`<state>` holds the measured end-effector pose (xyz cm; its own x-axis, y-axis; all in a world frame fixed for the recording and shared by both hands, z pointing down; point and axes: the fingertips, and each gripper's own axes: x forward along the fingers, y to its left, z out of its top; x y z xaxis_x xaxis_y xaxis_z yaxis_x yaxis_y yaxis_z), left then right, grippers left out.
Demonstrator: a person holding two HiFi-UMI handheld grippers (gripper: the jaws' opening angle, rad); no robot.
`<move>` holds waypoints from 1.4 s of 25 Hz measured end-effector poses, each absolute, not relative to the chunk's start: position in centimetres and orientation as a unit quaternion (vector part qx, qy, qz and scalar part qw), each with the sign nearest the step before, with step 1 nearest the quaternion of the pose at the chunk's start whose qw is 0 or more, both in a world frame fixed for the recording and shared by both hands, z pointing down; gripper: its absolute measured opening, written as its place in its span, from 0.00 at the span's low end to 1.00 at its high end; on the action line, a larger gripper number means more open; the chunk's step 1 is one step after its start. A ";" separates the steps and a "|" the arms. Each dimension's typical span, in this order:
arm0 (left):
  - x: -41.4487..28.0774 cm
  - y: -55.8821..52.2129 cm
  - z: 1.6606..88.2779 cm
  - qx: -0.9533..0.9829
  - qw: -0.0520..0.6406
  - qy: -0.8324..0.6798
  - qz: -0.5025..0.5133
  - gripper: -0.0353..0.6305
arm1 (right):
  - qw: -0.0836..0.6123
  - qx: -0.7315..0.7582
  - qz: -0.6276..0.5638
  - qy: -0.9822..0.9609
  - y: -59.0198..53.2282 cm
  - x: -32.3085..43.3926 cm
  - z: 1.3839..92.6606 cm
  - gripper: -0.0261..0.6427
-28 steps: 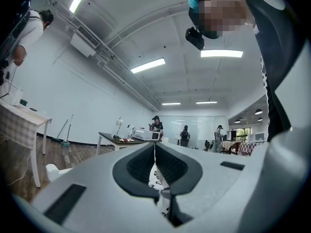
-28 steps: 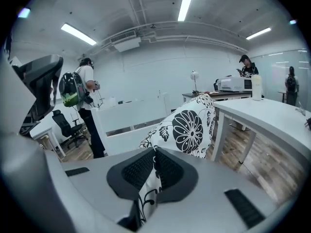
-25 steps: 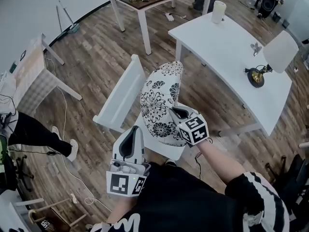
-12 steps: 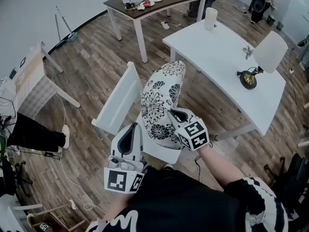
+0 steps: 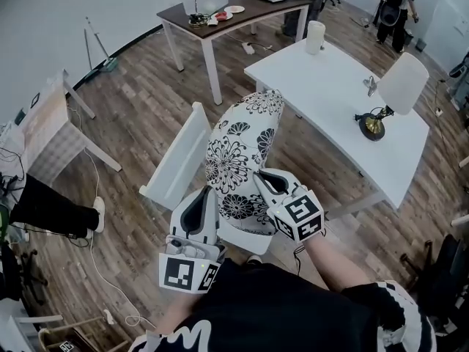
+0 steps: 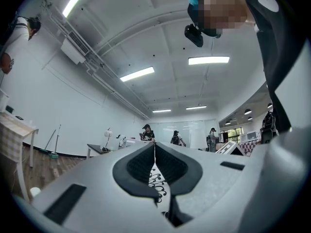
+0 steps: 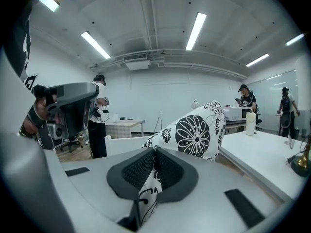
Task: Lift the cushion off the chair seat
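The cushion [image 5: 238,152] is white with black flower print and stands on end above the white chair [image 5: 179,160]. Its top leans away toward the white table. My left gripper [image 5: 207,194] is shut on the cushion's near left edge; a strip of printed fabric [image 6: 156,181] shows between its dark pads. My right gripper [image 5: 261,174] is shut on the near right edge, with fabric [image 7: 148,188] pinched in its jaws and the cushion's body [image 7: 194,135] rising beyond. Most of the chair seat is hidden under the cushion.
A white table [image 5: 330,94] with a candle [image 5: 314,37] and a lamp [image 5: 388,94] stands right behind the chair. A brown table [image 5: 234,9] is farther back. A checked bench [image 5: 51,123] and a person's leg [image 5: 51,207] are at the left. Cables run over the wood floor.
Both grippers have risen with the cushion, the right one more. The cushion now stands higher over the chair seat and fills more of the head view.
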<state>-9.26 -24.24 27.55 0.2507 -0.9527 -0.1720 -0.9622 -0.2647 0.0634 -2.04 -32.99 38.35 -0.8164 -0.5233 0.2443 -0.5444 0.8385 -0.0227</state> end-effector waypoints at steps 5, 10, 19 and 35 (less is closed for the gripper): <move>-9.0 -23.9 27.5 -0.793 0.026 0.602 0.084 0.06 | 0.106 0.289 0.019 -0.951 -32.1 -1.7 36.7 0.08; -9.1 -23.7 27.9 -0.793 0.022 0.604 0.081 0.06 | 0.091 0.300 0.016 -0.950 -31.3 -1.6 35.4 0.08; -9.2 -23.1 29.1 -0.787 0.007 0.612 0.073 0.06 | 0.068 0.301 0.025 -0.951 -30.8 -1.7 34.4 0.08; -11.9 -19.1 28.8 -0.791 0.008 0.607 0.080 0.06 | 0.039 0.328 0.005 -0.944 -27.1 -3.3 31.4 0.08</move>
